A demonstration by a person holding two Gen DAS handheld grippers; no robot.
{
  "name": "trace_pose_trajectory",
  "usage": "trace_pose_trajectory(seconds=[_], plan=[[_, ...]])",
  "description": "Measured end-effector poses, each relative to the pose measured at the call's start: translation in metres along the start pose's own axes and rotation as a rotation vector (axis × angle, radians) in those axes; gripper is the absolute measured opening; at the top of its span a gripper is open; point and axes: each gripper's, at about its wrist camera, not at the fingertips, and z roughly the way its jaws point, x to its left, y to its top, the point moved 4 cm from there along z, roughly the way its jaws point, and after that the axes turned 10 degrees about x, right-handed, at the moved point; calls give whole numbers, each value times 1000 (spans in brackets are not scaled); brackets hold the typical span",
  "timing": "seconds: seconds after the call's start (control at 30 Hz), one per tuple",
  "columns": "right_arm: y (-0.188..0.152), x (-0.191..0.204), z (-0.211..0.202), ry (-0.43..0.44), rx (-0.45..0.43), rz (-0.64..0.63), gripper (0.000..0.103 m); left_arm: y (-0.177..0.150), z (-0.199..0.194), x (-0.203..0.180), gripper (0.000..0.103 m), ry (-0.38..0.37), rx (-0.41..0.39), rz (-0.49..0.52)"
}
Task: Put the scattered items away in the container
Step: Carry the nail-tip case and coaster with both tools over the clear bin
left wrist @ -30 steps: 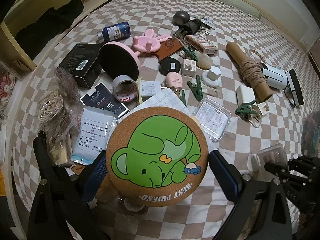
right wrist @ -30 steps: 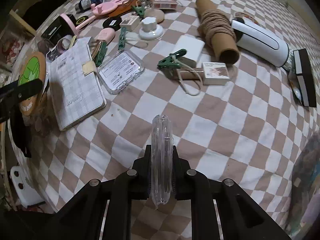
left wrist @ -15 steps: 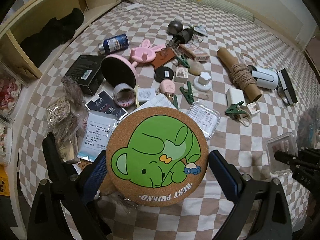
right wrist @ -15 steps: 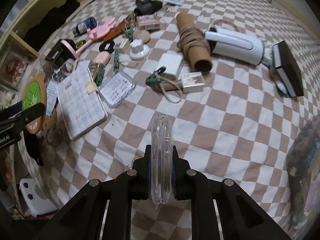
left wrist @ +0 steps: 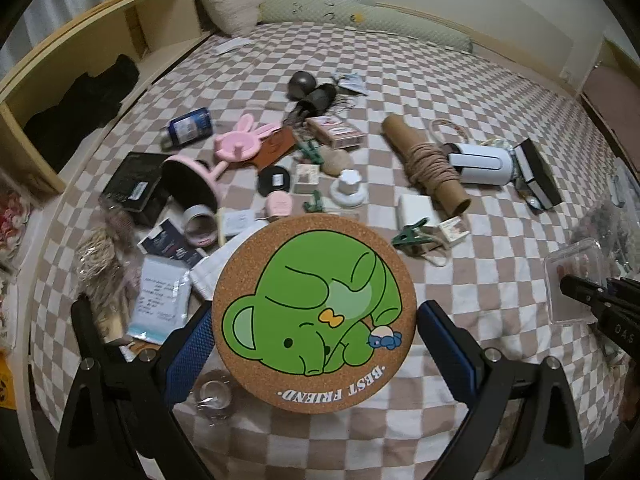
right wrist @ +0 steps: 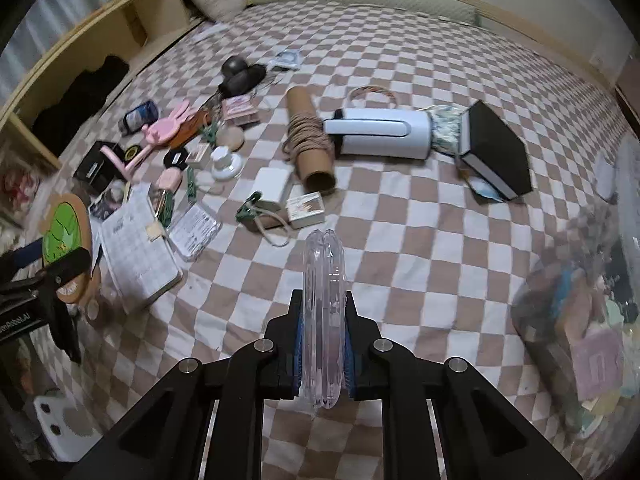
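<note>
Evidently light and stiff, the cork coaster (left wrist: 314,312) sits edge-gripped in the left hand-held gripper (left wrist: 314,334); the right hand-held gripper (right wrist: 323,344) pinches a slippery clear plastic case (right wrist: 323,312).

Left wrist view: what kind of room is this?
Most likely a bedroom. The items lie on a bed with a checkered sheet, a fluffy pillow and a long bolster sit at its head against the wall, and a wooden shelf unit runs alongside.
</note>
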Motion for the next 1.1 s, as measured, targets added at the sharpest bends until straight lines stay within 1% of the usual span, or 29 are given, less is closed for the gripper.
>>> trace_pose_trajectory(seconds=[0.17, 0.27, 0.47, 0.67, 0.8, 0.93, 1.1], plan=[[-2, -20, -13, -20, -42, 36, 16, 7, -1, -24, 98, -17, -11, 36], [-3, -34, -24, -48, -77, 54, 16, 11, -2, -35, 98, -29, -19, 45], [-7, -67, -53, -80, -194, 122, 16, 20, -6, -57, 98, -73, -30, 56], [-12, -93, -80, -102, -277, 173, 16, 29, -19, -77, 98, -118, -66, 64], [-17, -108, -95, -111, -317, 207, 16, 33, -31, -95, 98, -159, -96, 76], [-22, -120, -106, -137, -347, 228, 16, 39, -43, -113, 98, -155, -143, 104], [-29, -134, -120, -178, -387, 250, 16, 43, -50, -141, 98, -190, -160, 136]])
